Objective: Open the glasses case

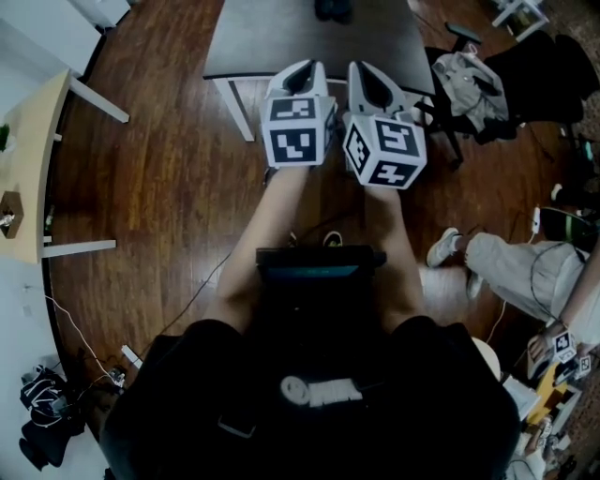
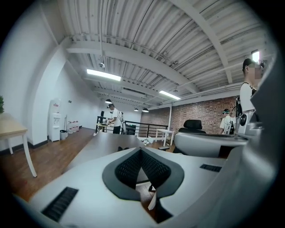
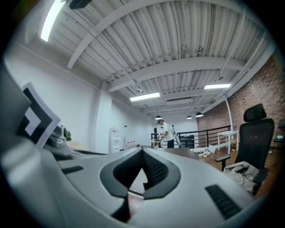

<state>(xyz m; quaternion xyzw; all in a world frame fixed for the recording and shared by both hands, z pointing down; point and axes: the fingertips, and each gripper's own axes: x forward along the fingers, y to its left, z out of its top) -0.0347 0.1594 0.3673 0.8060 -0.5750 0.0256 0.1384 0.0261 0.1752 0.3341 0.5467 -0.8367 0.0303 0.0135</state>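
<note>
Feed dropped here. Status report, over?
Both shut, empty: left gripper, right gripper. Possible case: dark object on grey table ahead, untouched. Path clear.

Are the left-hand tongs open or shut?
Shut. In the left gripper view, the dark pads of the left tongs meet at the tips, with nothing between them.

Looked steeply down from the head onto left hand-held gripper (image 1: 305, 70) and right hand-held gripper (image 1: 366, 73); from each, faced roughly level along its jaws, close behind, sharing the table (image 1: 281, 37).
</note>
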